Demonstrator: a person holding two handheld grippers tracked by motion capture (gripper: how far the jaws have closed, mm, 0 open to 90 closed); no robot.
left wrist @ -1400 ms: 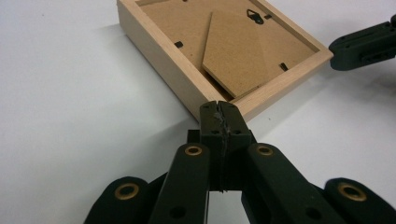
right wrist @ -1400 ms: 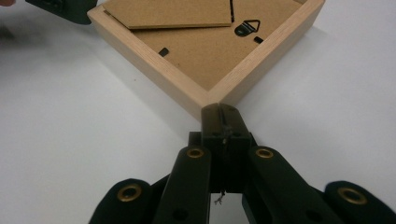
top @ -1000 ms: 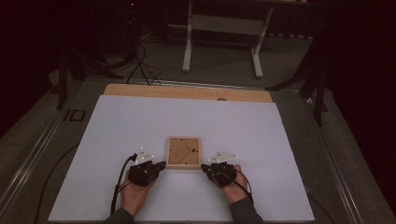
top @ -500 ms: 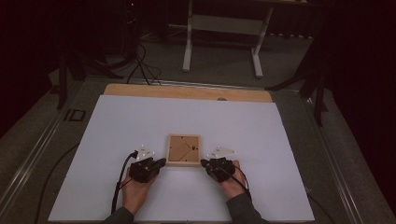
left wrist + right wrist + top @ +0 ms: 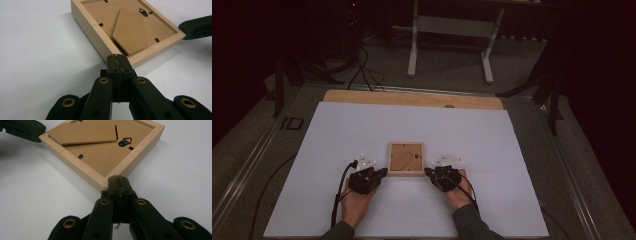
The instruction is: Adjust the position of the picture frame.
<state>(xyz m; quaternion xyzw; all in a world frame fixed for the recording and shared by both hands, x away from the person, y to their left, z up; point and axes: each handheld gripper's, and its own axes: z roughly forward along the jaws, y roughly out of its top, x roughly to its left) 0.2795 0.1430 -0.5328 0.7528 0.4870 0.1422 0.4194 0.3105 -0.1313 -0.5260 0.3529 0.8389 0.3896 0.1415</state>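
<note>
Starting nearest the person: both hands rest on the white worktop [image 5: 337, 135] close to its near edge, one at each side of a small wooden picture frame [image 5: 406, 158]. The left gripper [image 5: 382, 172] has its jaws clenched on nothing, tips right at the frame's near left corner. The right gripper [image 5: 428, 171] is the same story at the near right corner, jaws pressed together and empty. The frame lies face down, roughly midway between the left and right edges, in the worktop's near half. Its brown backing board [image 5: 130, 22] faces up, with the folded stand flap [image 5: 135, 32] and a little hanger [image 5: 143, 11] on it.

What could go wrong, I'd guess: pushing with both shut tips on the corners could make the frame skate away or spin if one side pushes harder. The flap looks slightly lifted, so a tip could snag it.

Hard to tell whether the tips actually touch the wood. Whatever's on the frame's front is hidden. Beyond the far edge it's too dark to make out much.
</note>
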